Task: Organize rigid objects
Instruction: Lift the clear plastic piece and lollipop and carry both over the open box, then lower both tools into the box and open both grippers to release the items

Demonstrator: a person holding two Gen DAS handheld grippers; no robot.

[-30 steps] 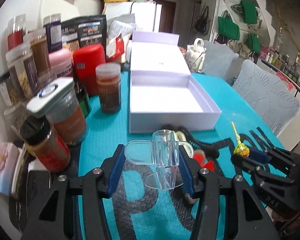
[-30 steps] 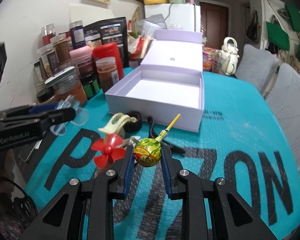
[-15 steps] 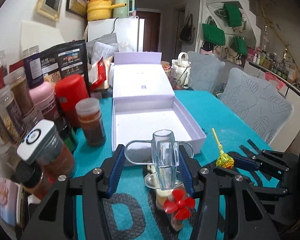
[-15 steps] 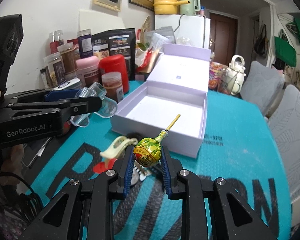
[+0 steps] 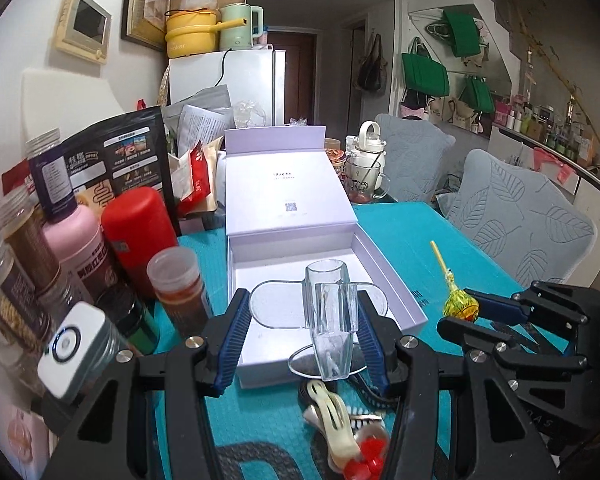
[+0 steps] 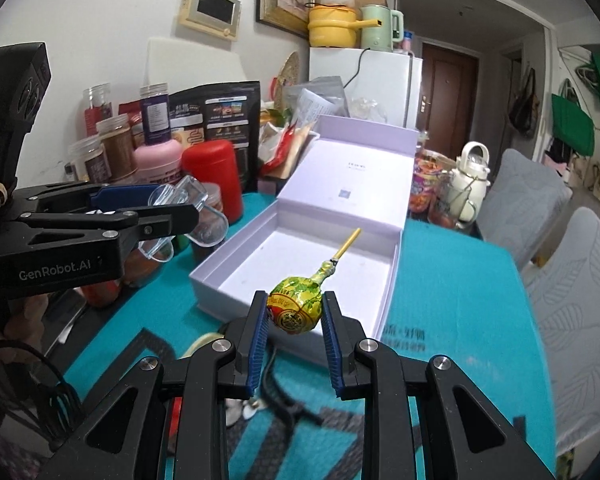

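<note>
Clear glossy plastic holder (image 5: 328,320), crinkly foil-wrapped lollipop (image 6: 296,306), matt cardboard box (image 5: 296,208)

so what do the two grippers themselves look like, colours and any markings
Both are matte black plastic with angular, cut-out frames and round silver screw heads. The left gripper and the right gripper each have jaws lined with ribbed blue pads. White "GenRobot.AI" lettering runs along the side of the left one, seen from the right wrist view. No cables or sleeves show.
</note>
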